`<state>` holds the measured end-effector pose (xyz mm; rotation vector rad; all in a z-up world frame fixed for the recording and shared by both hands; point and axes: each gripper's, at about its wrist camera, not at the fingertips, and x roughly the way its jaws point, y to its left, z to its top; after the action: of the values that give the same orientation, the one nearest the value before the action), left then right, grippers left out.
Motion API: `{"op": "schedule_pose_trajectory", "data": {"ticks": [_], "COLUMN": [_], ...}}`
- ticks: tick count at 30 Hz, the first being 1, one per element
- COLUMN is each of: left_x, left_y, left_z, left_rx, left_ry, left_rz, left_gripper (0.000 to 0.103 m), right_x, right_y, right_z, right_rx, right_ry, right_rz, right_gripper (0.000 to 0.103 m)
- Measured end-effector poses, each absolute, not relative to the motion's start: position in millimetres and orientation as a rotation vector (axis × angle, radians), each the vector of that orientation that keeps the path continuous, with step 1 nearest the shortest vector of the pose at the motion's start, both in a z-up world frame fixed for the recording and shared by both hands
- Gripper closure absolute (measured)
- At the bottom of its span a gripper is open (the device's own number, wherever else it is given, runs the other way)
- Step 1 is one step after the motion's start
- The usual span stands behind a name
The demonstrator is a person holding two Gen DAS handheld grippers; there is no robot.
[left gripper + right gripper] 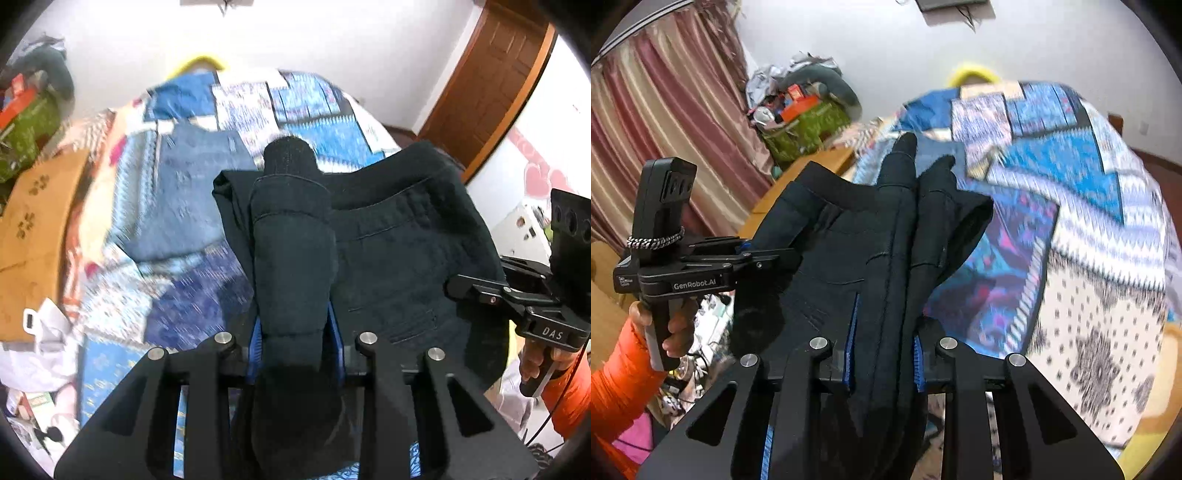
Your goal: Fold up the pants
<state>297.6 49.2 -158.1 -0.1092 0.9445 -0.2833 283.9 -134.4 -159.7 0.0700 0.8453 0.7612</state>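
**Left wrist view: dark pants gripped by both grippers above the bed**

The dark pants (399, 243) hang in the air between the two tools. A thick bunched fold of the cloth runs straight up between the fingers of the left gripper (295, 325), whose blue pads press on it from both sides, so it is clamped on the pants. The rest of the cloth spreads out to the right of that gripper and reaches the right gripper (461, 286), which enters from the right edge and holds the far side.

In the right wrist view the pants (831, 258) again pass between the fingers, and the right gripper (882, 354) is closed on a fold. To its left the left gripper (786, 258) bites the cloth's other edge, held by a hand (674, 328) in an orange sleeve (617, 387).

Below and beyond both tools lies a bed with a blue patchwork quilt (177, 221). A brown door (495, 81) stands at upper right of the left gripper; pink curtains (657, 122) hang left of the right one.
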Motion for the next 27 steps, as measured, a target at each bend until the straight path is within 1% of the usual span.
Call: {"op": "schedule_pose_trajectory", "data": {"ticks": [6, 13, 20, 27], "left_x": [310.9, 348.5, 404.3, 454.1], "left_y": [77.6, 110.2, 145.9, 172.7], "left_z": [-115.8, -95.9, -105.7, -139.2], "left_rx": [-0.109, -0.105, -0.152, -0.19], "left_ry": [0.83, 0.762, 0.757, 0.785], "left_rz": [-0.23, -0.166, -0.107, -0.071], "left_gripper": [0.073, 0.073, 0.073, 0.073], "right_x": [309.8, 350.4, 393.7, 437.6], "right_y": [-111.5, -78.6, -40.6, -12.1], "right_z": [-129.7, -114.1, -116.7, -141.2], "right_rx": [0.061, 0.046, 0.019, 0.014], "right_ry": [0.751, 0.697, 0.678, 0.7], "right_rz": [0.787, 0.801, 0.781, 0.772], "right_gripper": [0.082, 0.082, 0.082, 0.082]}}
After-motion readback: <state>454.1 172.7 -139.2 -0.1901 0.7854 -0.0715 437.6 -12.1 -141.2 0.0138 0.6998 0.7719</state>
